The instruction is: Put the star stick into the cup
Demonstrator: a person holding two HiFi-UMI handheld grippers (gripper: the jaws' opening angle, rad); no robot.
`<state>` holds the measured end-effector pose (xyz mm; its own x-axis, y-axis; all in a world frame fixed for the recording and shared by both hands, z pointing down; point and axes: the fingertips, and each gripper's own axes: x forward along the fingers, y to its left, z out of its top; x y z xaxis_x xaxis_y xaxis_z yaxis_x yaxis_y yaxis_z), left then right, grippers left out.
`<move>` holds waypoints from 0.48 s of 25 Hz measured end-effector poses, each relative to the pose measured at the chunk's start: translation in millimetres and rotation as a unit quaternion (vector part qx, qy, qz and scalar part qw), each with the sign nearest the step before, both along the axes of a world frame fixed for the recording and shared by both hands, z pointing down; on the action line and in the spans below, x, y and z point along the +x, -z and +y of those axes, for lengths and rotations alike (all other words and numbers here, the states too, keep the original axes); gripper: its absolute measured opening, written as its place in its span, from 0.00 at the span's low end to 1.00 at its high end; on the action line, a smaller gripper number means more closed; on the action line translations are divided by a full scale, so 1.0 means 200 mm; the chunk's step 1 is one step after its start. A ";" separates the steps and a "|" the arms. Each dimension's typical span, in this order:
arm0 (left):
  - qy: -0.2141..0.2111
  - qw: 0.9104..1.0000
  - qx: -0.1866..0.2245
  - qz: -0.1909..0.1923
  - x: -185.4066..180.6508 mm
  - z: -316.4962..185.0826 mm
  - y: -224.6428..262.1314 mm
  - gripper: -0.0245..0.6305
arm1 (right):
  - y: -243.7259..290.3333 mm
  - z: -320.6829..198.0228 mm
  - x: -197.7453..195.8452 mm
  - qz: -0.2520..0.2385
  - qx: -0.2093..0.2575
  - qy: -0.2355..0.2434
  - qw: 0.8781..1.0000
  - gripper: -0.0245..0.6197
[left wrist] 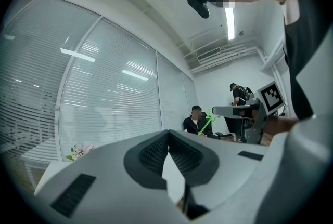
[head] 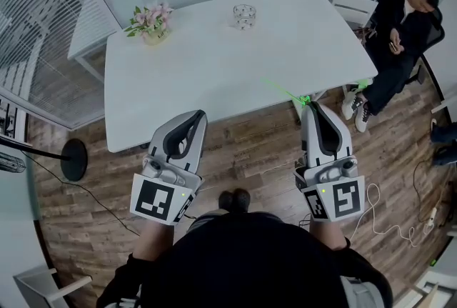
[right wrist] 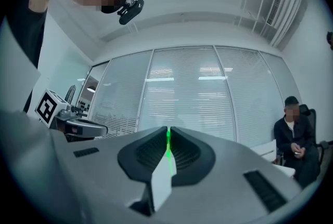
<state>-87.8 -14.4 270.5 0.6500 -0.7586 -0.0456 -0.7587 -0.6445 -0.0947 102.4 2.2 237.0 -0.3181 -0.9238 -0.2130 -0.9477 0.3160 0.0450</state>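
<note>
Head view | right gripper (head: 315, 108) fingers clamped on star stick (head: 288, 93), at near edge of counter (head: 214, 71) | left gripper (head: 199, 116) fingers together, empty | cup (head: 244, 16) far across counter, well apart | advice: reach over cup, tip stick vertical, lower inside before releasing.

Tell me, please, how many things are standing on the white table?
2: pink flowers near the far left corner, and a glass cup by the far edge, right of them. Nothing seems hidden.

A white table (head: 214, 78) holds a pot of pink flowers (head: 151, 21); a person in black (head: 401, 31) sits just beside it.
</note>
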 end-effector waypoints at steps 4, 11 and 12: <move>-0.001 1.000 0.004 0.000 0.04 -0.02 0.01 0.06 | 0.01 -0.01 0.03 0.002 0.005 0.001 1.000 0.07; -0.004 1.000 0.007 -0.001 0.12 -0.06 0.01 0.06 | 0.01 -0.02 0.11 0.001 0.005 -0.001 1.000 0.07; -0.006 1.000 0.007 -0.001 0.13 -0.07 0.01 0.06 | 0.00 -0.03 0.12 0.001 0.003 -0.002 1.000 0.07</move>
<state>-61.1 -28.2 267.8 0.6586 -0.7504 -0.0557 -0.7513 -0.6516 -0.1048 126.2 -3.2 237.0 -0.3153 -0.9238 -0.2171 -0.9487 0.3124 0.0485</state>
